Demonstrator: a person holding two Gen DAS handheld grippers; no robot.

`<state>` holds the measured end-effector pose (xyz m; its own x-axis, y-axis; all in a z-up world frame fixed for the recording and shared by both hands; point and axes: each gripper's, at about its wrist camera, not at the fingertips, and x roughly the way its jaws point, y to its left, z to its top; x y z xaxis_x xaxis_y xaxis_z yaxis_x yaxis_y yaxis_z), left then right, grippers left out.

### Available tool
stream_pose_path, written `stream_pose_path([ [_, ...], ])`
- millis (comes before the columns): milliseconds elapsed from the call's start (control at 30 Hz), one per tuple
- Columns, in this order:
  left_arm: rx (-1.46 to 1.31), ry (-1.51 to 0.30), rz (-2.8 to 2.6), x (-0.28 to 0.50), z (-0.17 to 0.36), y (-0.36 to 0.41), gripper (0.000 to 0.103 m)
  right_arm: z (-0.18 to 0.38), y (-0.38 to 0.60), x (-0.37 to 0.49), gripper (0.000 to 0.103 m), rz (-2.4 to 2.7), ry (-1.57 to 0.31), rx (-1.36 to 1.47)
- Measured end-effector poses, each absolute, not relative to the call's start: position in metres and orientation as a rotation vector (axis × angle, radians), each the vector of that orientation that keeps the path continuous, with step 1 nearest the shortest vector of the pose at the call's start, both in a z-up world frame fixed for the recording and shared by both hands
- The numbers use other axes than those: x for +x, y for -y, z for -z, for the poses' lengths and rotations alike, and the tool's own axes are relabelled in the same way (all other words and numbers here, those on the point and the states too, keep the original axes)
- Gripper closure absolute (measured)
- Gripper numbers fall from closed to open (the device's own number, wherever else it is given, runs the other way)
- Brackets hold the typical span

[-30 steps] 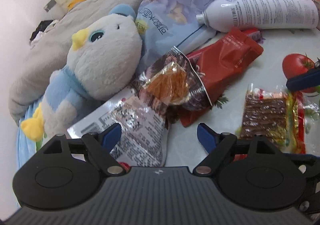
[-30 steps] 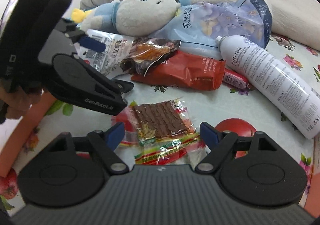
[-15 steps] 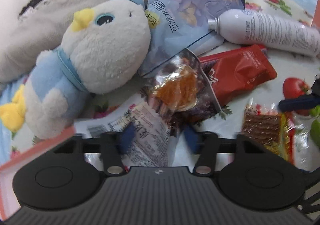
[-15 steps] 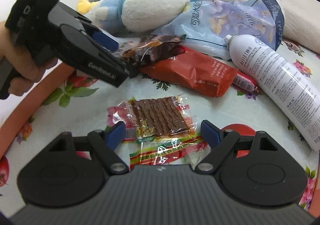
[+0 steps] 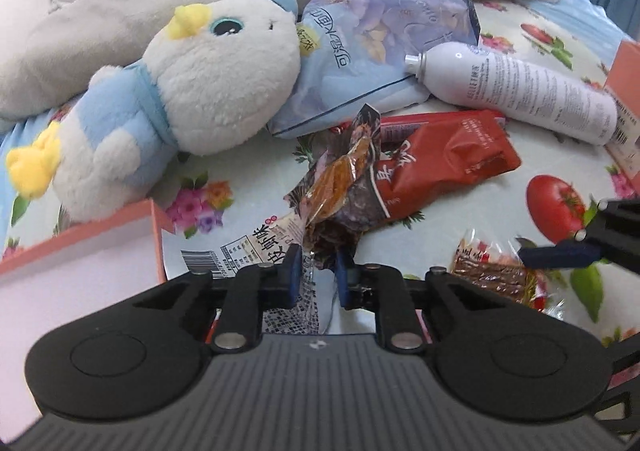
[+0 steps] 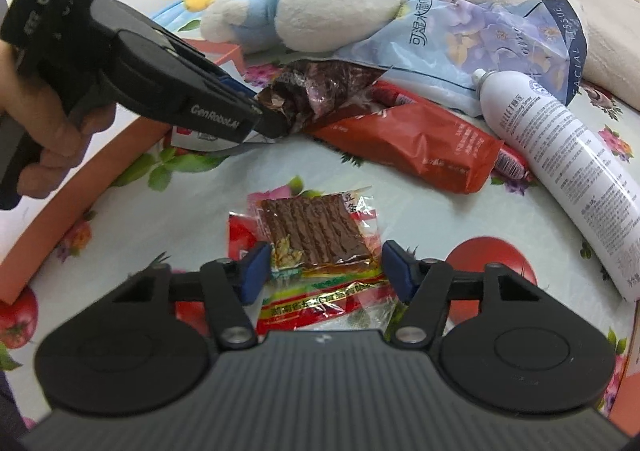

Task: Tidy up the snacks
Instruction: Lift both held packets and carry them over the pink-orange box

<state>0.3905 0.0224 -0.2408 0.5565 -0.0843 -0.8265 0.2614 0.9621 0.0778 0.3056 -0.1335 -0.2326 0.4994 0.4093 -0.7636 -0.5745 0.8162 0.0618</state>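
My left gripper [image 5: 317, 275] is shut on the near edge of a dark brown snack packet [image 5: 344, 187] that holds orange strips, and lifts it off the cloth. A white printed snack packet [image 5: 256, 251] lies under it. In the right wrist view the left gripper [image 6: 276, 123] pinches the same packet [image 6: 320, 91]. My right gripper [image 6: 326, 271] is open, its jaws on either side of a clear packet of brown strips [image 6: 316, 239], which also shows in the left wrist view [image 5: 492, 275]. A red snack packet [image 5: 444, 163] lies behind.
A white and blue plush toy [image 5: 192, 99], a blue tissue pack [image 5: 380, 51] and a white spray can [image 5: 516, 91] lie at the back. A pink box [image 5: 80, 271] stands at the left; its rim [image 6: 80, 187] curves along the left in the right wrist view.
My left gripper closed on the brown packet and lifted it toward the pink box, which came into view. My right gripper moved forward so its jaws flank the strip packet.
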Motion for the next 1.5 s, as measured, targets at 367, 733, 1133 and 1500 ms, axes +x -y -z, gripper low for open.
stream_pose_path([
  [367, 0.055, -0.937, 0.181, 0.339, 0.219, -0.025, 0.084, 0.226, 0.140, 0.261, 0.045, -0.542, -0.883, -0.198],
  [733, -0.110, -0.922, 0.153, 0.286, 0.203, -0.032, 0.084, 0.217, 0.169, 0.224, 0.046, -0.380, -0.884, -0.149],
  [1133, -0.172, -0.898, 0.153, 0.247, 0.183, -0.012, 0.084, 0.201, 0.203, 0.188, 0.046, -0.228, -0.853, -0.043],
  [1500, -0.169, -0.878, 0.193, 0.243, 0.155, 0.011, 0.084, 0.166, 0.217, 0.179, 0.047, -0.179, -0.773, 0.004],
])
